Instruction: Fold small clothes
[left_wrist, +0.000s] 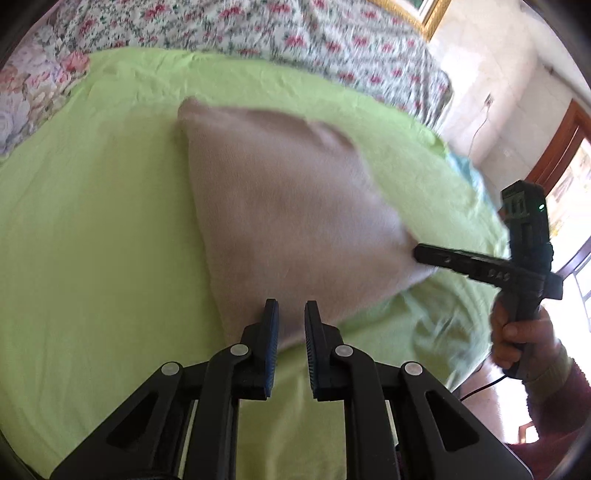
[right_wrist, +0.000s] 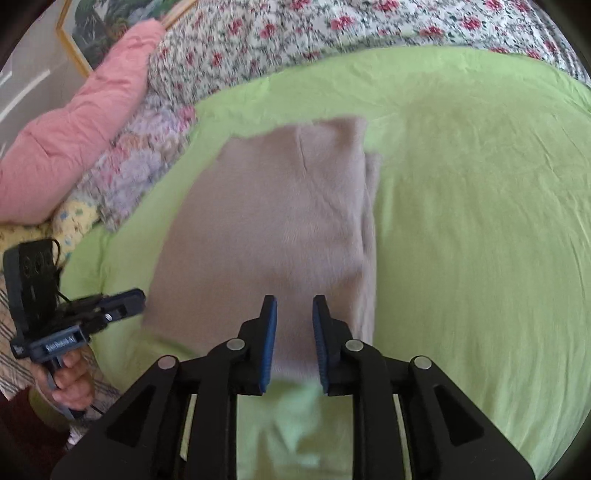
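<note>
A beige cloth (left_wrist: 288, 206), folded over itself, lies on the lime-green sheet (left_wrist: 92, 221). Its near edge is stretched between my two grippers. My left gripper (left_wrist: 291, 314) has its jaws narrowly apart with the cloth's near corner pinched between the blue pads. From the right wrist view the left gripper (right_wrist: 138, 299) bites the cloth's (right_wrist: 280, 221) left near corner. My right gripper (right_wrist: 294, 314) holds the near edge between its pads. Seen from the left wrist, the right gripper (left_wrist: 419, 254) has the cloth drawn to a point at its tip. Both views are blurred.
A floral quilt (right_wrist: 295, 33) and a pink pillow (right_wrist: 81, 122) lie at the head of the bed. A framed picture (right_wrist: 103, 22) hangs behind them. The person's hand (left_wrist: 517, 336) grips the right handle beside the bed's edge, near a doorway (left_wrist: 561, 158).
</note>
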